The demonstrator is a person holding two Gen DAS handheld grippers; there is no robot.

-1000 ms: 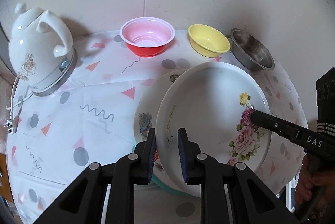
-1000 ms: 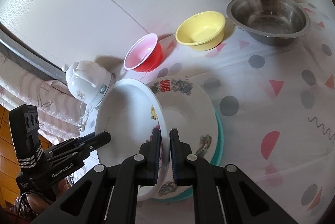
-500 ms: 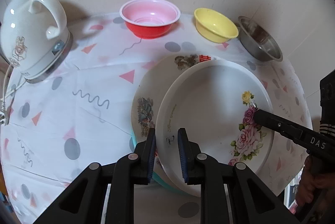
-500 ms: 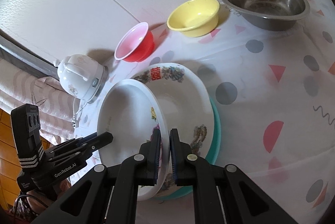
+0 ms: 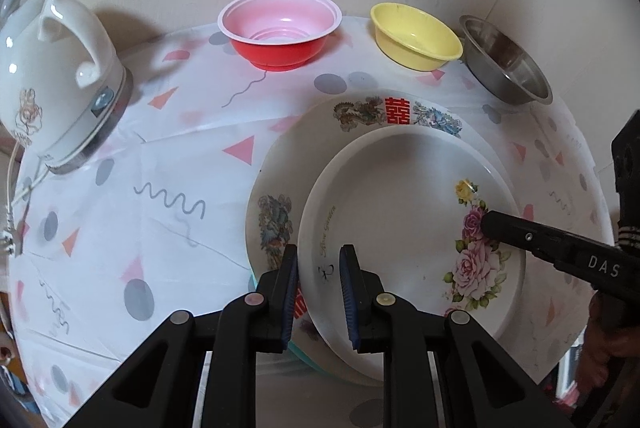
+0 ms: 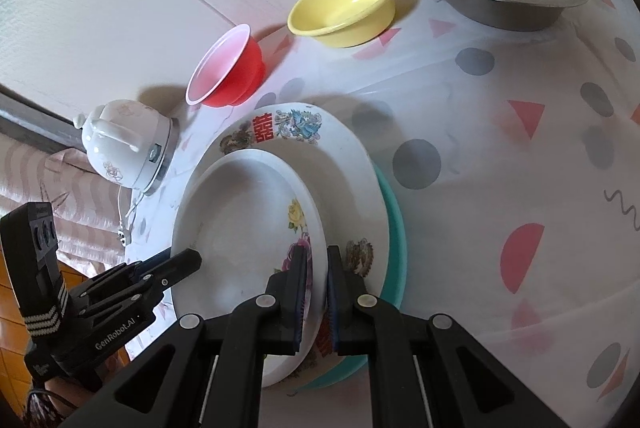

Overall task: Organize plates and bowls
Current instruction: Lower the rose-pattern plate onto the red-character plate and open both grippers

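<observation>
A white plate with pink roses (image 5: 408,211) is held by two opposite rims. My left gripper (image 5: 319,256) is shut on its near-left rim. My right gripper (image 6: 316,258) is shut on the rim by the roses, and its tip (image 5: 486,226) shows from the side in the left wrist view. The rose plate (image 6: 240,228) lies low over a larger plate with a dragon pattern and a red character (image 5: 360,115), shifted toward its near side. I cannot tell whether the two plates touch. The patterned plate (image 6: 344,167) rests on a teal plate (image 6: 394,228).
A red bowl (image 5: 280,39), a yellow bowl (image 5: 416,39) and a steel bowl (image 5: 504,67) stand in a row along the wall. A white electric kettle (image 5: 52,79) with its cord sits at the left. The patterned tablecloth (image 6: 500,147) covers the table.
Both grippers have come down with the rose plate, which now sits closer over the patterned plate. The bowls and kettle have not moved on the table.
</observation>
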